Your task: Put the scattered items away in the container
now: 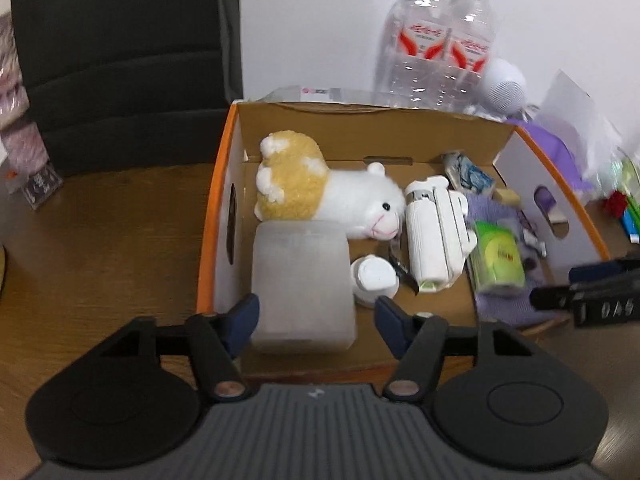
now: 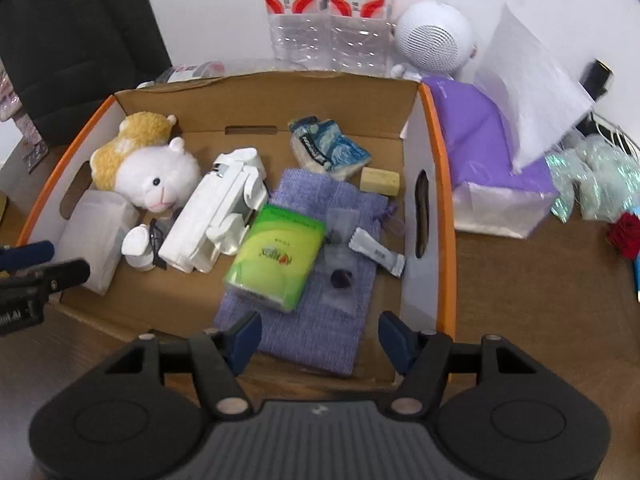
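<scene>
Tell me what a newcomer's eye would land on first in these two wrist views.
First, the open cardboard box with orange edges on the wooden table, already full of small things. Inside, the white and tan plush sheep lies at the far left next to a white plastic gadget, with a bright green tissue pack resting on a purple knitted cloth. Behind the box stand two clear water bottles with red labels and a round white speaker.

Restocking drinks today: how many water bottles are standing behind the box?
2: one water bottle stands left and another right, side by side against the wall behind the cardboard box. More may be hidden.
</scene>
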The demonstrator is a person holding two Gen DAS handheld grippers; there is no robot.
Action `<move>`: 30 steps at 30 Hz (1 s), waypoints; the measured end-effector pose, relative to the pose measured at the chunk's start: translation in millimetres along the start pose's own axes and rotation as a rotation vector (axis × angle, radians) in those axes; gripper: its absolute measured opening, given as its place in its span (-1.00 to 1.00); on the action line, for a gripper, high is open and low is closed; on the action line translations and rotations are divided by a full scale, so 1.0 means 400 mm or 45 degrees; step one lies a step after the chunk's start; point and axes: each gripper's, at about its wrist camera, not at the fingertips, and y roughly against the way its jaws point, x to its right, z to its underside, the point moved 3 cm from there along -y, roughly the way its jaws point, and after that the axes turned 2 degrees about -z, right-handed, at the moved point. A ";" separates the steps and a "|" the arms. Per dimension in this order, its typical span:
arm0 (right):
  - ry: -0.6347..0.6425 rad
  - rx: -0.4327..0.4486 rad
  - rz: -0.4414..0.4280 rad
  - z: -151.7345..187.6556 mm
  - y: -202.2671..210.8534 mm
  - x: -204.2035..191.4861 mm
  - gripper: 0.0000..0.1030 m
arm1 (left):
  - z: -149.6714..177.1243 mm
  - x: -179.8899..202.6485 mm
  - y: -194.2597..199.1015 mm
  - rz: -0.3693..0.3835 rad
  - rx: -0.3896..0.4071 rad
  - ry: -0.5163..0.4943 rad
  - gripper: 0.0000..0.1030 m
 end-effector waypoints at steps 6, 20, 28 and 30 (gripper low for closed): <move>-0.035 -0.010 0.024 0.024 0.019 0.014 0.24 | 0.029 0.000 0.021 0.034 -0.010 0.001 0.19; -0.100 0.089 0.029 0.074 0.086 -0.009 0.25 | 0.028 -0.010 0.099 -0.046 0.123 0.066 0.62; -0.048 0.285 -0.030 0.149 0.272 -0.095 0.43 | 0.085 0.067 0.283 -0.179 0.290 0.014 1.00; -0.033 0.354 -0.044 0.202 0.309 -0.110 0.52 | 0.142 0.083 0.319 -0.188 0.332 0.006 1.00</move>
